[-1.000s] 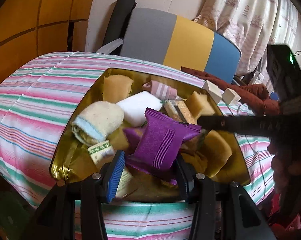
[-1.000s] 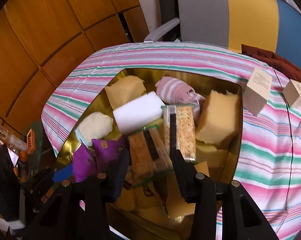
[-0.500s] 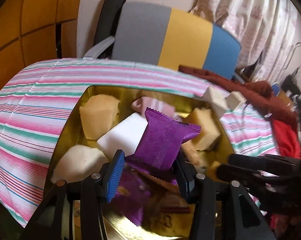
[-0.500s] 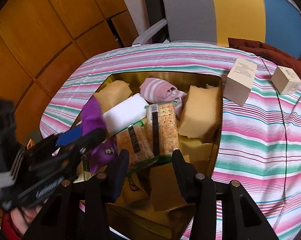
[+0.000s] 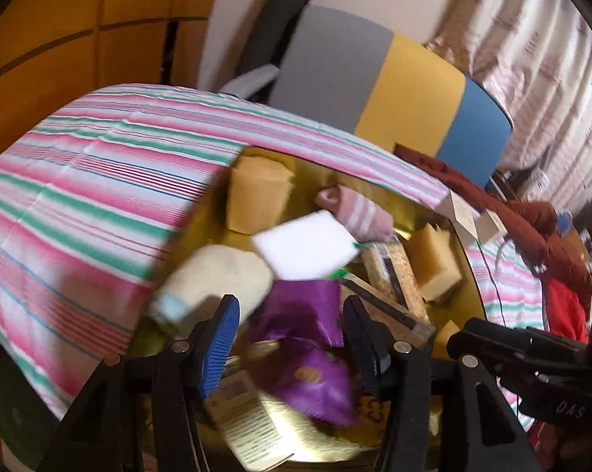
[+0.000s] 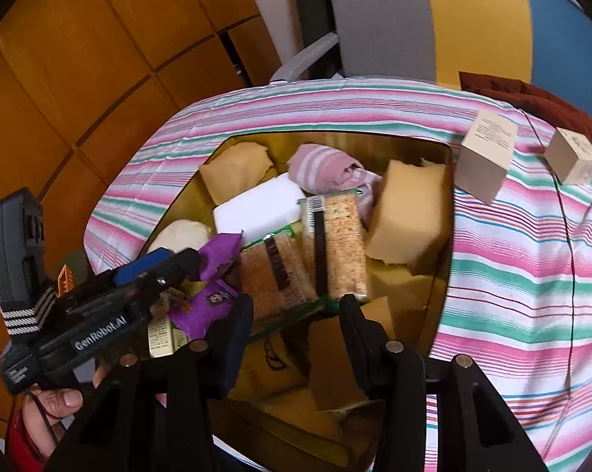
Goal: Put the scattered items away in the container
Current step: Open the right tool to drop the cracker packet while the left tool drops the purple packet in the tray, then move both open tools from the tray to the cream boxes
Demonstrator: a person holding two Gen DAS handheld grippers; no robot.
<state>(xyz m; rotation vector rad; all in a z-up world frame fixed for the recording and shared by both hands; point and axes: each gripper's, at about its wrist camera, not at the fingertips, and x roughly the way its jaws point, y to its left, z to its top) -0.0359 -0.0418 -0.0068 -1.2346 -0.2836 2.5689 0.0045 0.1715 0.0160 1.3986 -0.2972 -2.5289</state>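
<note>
Centrally in both views sat the gold container (image 6: pixel 443 236), on the striped tablecloth (image 6: pixel 512 267), crowded with items. A purple packet (image 5: pixel 300 310) lay between the left gripper's (image 5: pixel 290 332) spread fingers, apparently loose rather than pinched, though blur made that hard to judge; a second purple packet (image 5: pixel 319 389) lay below it, toward the bottom of the frame. In the right wrist view the same gripper reached in from the lower left, over the container's left edge. The right gripper (image 6: pixel 296 326) hovered spread and empty above the container's lower part, just under two cracker packs (image 6: pixel 333 244). Around these lay a white block (image 6: pixel 256 206), yellow sponges (image 6: pixel 408 216), a pink striped cloth (image 6: pixel 327 169) and a cream rolled towel (image 5: pixel 217 279). Outside, at upper right, two beige boxes (image 6: pixel 487 155) stood on the cloth.
</note>
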